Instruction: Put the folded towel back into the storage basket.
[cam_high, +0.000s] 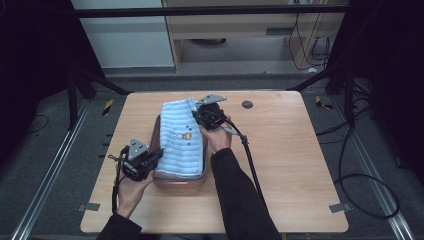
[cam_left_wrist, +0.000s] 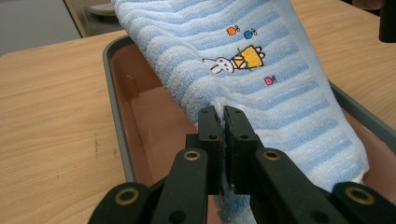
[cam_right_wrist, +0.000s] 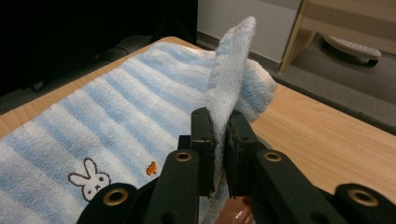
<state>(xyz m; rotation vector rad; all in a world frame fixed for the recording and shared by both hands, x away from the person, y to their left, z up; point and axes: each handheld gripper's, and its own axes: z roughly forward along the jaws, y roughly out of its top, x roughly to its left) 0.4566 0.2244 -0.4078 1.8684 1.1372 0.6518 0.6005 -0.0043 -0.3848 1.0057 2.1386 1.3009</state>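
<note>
A light blue striped towel (cam_high: 181, 141) with a small rabbit picture (cam_left_wrist: 233, 61) lies stretched over a reddish-brown tray (cam_high: 175, 181) with a grey rim on the wooden table. My left gripper (cam_high: 155, 159) is shut on the towel's near left edge (cam_left_wrist: 223, 112). My right gripper (cam_high: 200, 117) is shut on the towel's far right corner (cam_right_wrist: 229, 88), which stands up in a fold between the jaws. The towel (cam_right_wrist: 116, 121) sags toward the tray's inside (cam_left_wrist: 149, 126), partly hiding it.
The tray (cam_left_wrist: 114, 112) sits left of the table's middle. A small dark round spot (cam_high: 247, 104) marks the tabletop at the back right. Cables trail from the right gripper across the table (cam_high: 280, 145) and over the floor. Table edges lie close on all sides.
</note>
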